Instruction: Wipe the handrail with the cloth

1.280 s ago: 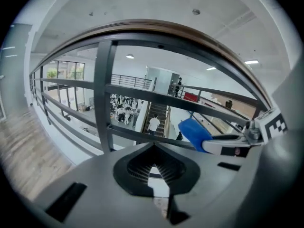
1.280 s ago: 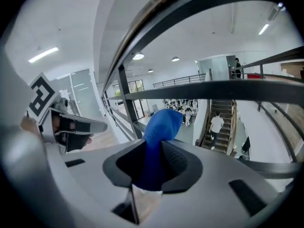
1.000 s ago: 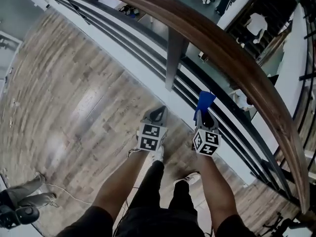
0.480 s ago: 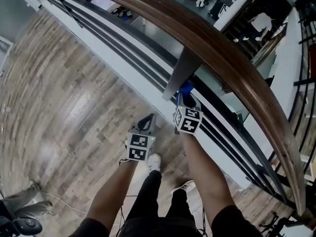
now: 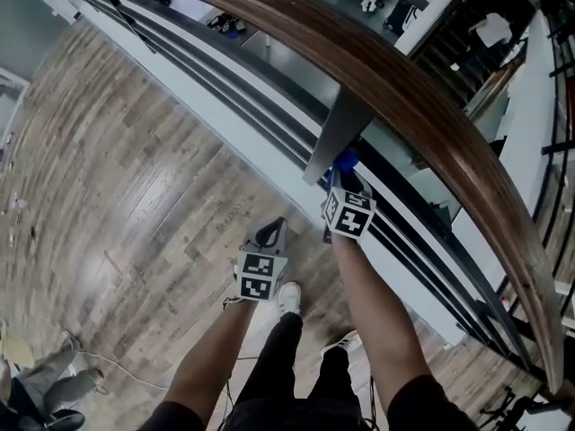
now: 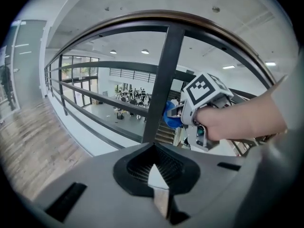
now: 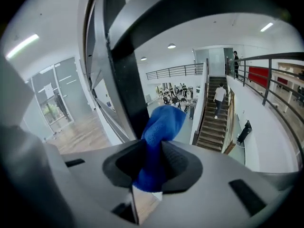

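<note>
Since 1 second ago your right hand-held gripper (image 5: 345, 187) has risen from beside your left one to the grey post (image 5: 334, 133) beneath the handrail (image 5: 404, 88). Your right forearm (image 5: 373, 303) reaches forward, and your left forearm (image 5: 220, 348) hangs lower over the wooden floor (image 5: 135, 196). The right jaws pinch the blue cloth (image 7: 159, 141), its free end just beside the post, below the handrail. Your left hand-held gripper (image 5: 269, 234) is closed on nothing.

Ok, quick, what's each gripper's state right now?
Left gripper: shut, nothing in it.
Right gripper: shut on the blue cloth.
</note>
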Motion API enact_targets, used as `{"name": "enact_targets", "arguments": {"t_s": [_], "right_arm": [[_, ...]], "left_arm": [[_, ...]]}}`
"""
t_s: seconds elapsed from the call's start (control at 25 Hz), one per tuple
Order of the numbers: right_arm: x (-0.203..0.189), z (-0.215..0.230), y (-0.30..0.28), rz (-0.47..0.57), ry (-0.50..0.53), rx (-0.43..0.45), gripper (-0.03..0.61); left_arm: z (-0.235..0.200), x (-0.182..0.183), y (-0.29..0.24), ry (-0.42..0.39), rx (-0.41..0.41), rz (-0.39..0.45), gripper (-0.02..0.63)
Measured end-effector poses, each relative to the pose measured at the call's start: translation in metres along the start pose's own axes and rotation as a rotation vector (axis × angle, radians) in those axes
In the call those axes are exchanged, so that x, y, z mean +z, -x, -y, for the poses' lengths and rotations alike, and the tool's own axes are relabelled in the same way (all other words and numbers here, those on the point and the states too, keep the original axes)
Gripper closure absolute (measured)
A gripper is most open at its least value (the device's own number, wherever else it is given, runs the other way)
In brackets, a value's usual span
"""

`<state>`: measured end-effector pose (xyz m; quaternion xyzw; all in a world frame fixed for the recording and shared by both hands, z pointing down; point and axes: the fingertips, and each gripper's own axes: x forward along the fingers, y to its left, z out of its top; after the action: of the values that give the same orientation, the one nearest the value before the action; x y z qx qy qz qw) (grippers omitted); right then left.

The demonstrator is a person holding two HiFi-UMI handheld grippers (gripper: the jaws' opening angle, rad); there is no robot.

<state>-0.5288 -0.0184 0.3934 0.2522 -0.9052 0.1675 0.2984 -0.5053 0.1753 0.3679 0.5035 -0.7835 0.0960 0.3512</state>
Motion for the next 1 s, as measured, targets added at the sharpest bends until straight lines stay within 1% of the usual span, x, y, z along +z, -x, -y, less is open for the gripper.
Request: {"name": "enact_targets", "arguments": {"t_s": [0.12,0.36,0.56,0.72,0.88,1.0], "right_arm": [[-0.003,0.016,0.01,-0.01,-0.038,-0.017,0.479],[-0.018,0.053,0.04,0.01,-0.054,-0.052,0.479],[-0.035,0.085,0.063,0.001,-0.121,-0.084,0.479],[-0.047,0.113,0.085,-0.003,-0.153,-0.113,0.479],[-0.058,0.143,0.107,0.003,-0.184,-0.143,0.479],[-0.069,0.166,0.124,-0.001,-0.238,-0.166,0.479]], "left_arm": [[0.015,0.002,-0.003,-0.017,-0.018,0.017,0.611],[0.055,0.003,-0.006,-0.033,-0.071,0.003,0.611],[0.085,0.004,-0.01,-0.057,-0.112,0.013,0.611],[0.109,0.006,-0.009,-0.071,-0.135,0.02,0.611],[0.136,0.004,-0.011,-0.101,-0.164,0.013,0.611],[0.154,-0.001,-0.013,-0.114,-0.187,0.0,0.611]]}}
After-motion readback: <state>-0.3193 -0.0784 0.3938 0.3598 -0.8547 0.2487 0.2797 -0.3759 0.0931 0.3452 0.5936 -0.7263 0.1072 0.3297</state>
